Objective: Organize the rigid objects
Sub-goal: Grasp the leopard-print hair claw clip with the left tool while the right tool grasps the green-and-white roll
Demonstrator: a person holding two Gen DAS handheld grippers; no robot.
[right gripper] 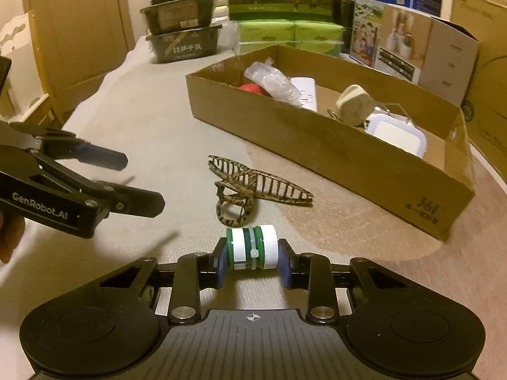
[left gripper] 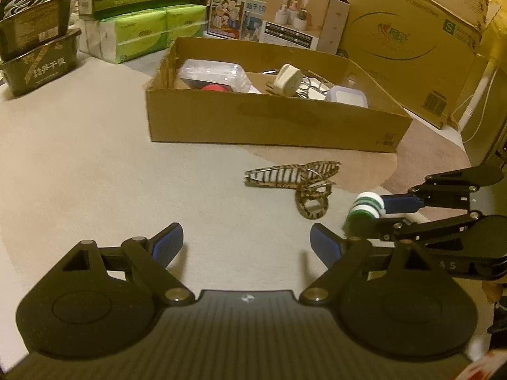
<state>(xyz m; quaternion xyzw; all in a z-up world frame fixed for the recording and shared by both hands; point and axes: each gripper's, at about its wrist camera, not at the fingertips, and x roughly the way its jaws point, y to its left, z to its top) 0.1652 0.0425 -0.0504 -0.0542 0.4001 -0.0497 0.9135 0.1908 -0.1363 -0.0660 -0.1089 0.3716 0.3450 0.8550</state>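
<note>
The right gripper point(right gripper: 252, 261) is closed on a green-and-white bottle point(right gripper: 252, 247), while the left gripper point(left gripper: 246, 242) stands open and empty near the hair claw point(right gripper: 250, 186).

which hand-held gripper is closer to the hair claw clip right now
Right. The right hand-held gripper, shut on the green and white bottle, sits just short of the hair claw clip; the open left hand-held gripper is farther back.

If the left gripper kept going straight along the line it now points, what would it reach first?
Probably bare bed surface: the left gripper, jaws open and empty, aims downward at it. The hair claw clip lies slightly right of that line, before the cardboard box. Depth is uncertain.
</note>
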